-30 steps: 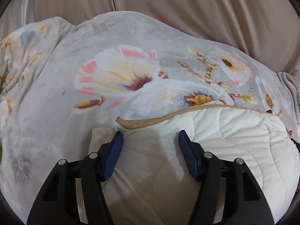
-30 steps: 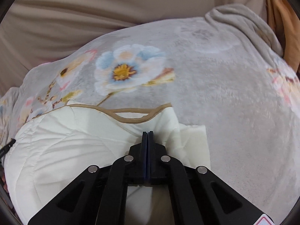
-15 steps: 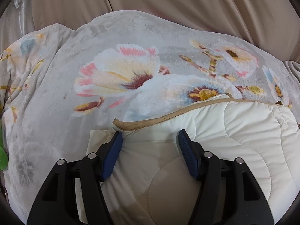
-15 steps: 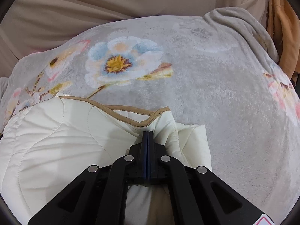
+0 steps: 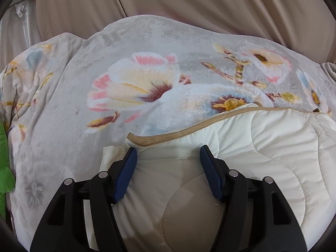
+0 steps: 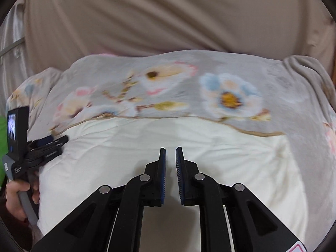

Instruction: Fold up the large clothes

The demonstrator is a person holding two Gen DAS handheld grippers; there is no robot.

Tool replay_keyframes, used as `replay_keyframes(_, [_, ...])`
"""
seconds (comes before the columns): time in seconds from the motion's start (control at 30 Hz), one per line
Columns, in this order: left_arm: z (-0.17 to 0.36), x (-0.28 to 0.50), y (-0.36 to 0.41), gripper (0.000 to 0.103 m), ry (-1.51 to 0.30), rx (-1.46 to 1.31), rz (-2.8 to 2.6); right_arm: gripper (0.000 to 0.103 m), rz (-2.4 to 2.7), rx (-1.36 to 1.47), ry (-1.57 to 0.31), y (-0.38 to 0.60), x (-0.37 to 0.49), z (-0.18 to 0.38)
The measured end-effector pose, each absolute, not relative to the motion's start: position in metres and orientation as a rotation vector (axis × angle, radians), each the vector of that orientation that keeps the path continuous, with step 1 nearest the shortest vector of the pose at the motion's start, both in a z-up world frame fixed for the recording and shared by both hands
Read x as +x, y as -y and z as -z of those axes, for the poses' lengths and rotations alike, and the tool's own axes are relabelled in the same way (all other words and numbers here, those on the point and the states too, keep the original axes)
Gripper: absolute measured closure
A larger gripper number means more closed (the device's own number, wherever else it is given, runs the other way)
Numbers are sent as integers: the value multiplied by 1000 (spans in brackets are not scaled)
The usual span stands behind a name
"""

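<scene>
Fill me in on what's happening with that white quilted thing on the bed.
A person with a gripper in each hand is folding a cream quilted garment on a floral blanket. The left gripper is open with the garment's corner between its pads. The right gripper has just been opening; its jaws stand slightly apart above the cloth with nothing between them, so that side looks released.

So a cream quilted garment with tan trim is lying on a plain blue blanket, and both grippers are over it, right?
Not quite: the blanket is grey with big printed flowers, not plain blue, as the left wrist view shows clearly. The rest holds: the cream quilted garment with tan trim lies on it, under the left gripper and right gripper.
</scene>
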State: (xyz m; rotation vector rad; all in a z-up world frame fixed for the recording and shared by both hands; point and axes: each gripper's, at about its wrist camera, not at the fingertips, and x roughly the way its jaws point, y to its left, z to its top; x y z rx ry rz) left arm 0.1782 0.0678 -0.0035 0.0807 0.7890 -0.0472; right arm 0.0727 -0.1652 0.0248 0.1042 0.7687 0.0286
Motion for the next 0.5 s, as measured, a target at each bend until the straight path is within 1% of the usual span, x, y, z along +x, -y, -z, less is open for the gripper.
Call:
replay_keyframes(0.17, [4, 178, -69, 42, -788, 72, 55, 90, -70, 37, -813, 121, 85, 0])
replay_keyframes(0.3, [3, 178, -68, 40, -785, 61, 64, 91, -60, -22, -821, 113, 86, 22])
replay_keyframes(0.4, [3, 177, -67, 40, -784, 66, 61, 91, -42, -64, -821, 110, 86, 24])
replay_keyframes(0.5, [2, 176, -68, 40, -776, 54, 68, 91, -68, 33, -804, 122, 78, 11])
